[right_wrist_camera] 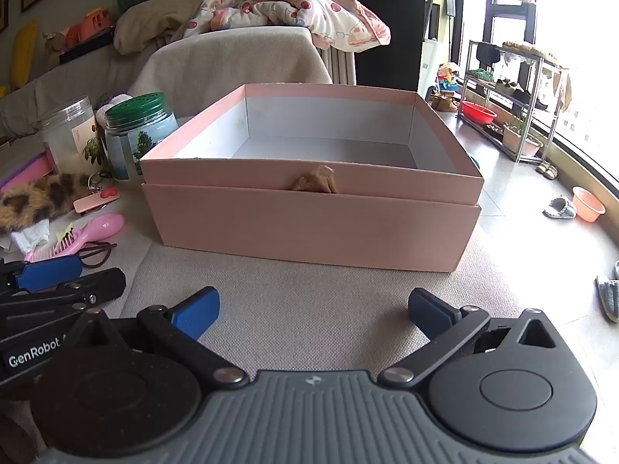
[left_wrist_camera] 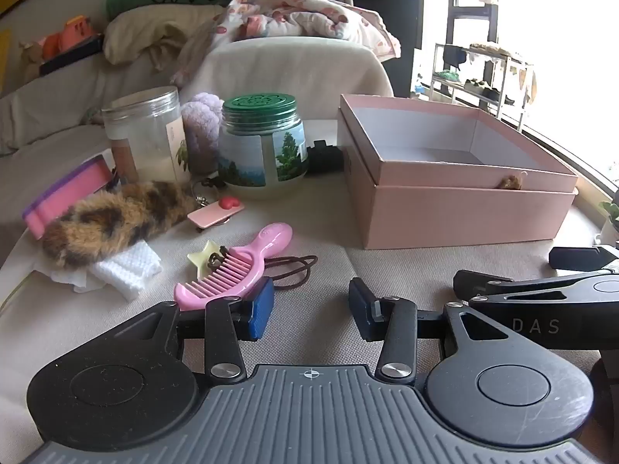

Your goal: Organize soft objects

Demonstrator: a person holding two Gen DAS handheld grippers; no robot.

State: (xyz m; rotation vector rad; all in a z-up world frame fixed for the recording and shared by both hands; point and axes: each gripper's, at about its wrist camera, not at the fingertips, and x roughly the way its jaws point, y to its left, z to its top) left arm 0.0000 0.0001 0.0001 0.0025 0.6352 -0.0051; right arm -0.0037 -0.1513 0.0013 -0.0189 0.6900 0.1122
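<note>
A brown furry scrap [right_wrist_camera: 315,181] pokes from the pink box [right_wrist_camera: 309,224], the rest hidden

The right gripper [right_wrist_camera: 313,311] fills the bottom of the frame, its blue-padded fingers [right_wrist_camera: 195,311] spread wide over bare beige tabletop [right_wrist_camera: 309,290]. At centre sits an open pink box [right_wrist_camera: 309,208], a tan scrap [right_wrist_camera: 315,181] caught at its front seam. At left lie a leopard-print furry piece [right_wrist_camera: 38,197], a pink comb [right_wrist_camera: 77,237] and a green-lidded jar [right_wrist_camera: 137,135].
</note>
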